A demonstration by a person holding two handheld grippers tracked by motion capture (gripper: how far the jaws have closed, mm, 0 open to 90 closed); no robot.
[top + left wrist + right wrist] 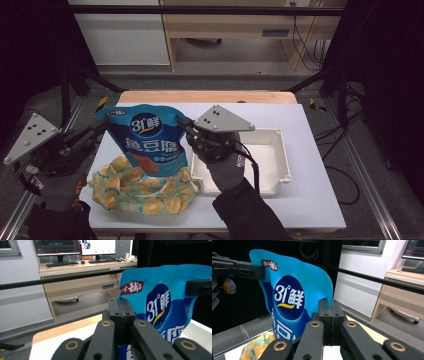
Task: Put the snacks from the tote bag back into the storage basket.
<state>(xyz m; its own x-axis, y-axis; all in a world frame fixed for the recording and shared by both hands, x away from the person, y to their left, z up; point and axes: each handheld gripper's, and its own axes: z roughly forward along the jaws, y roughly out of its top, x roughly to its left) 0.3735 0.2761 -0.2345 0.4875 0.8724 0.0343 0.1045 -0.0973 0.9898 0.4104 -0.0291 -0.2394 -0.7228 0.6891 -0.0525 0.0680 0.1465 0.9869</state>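
Note:
A blue snack bag [147,137] with white and red print hangs upright over the table's left half, stretched between both grippers. My left gripper [102,125] is shut on the bag's upper left edge; in the left gripper view its jaws [121,312] pinch the bag [160,302] at that seam. My right gripper [184,125] is shut on the upper right edge, and the right gripper view has its jaws [330,312] closed on the bag [292,290]. Each gripper view also takes in the other gripper farther off, clamped on the bag's opposite corner.
A soft pack with an orange-slice pattern [142,190] lies on the white table [310,200] right under the blue bag. A white rectangular tray [280,150] sits to the right, behind my right hand. Dark frame posts flank the table, and a desk stands beyond it.

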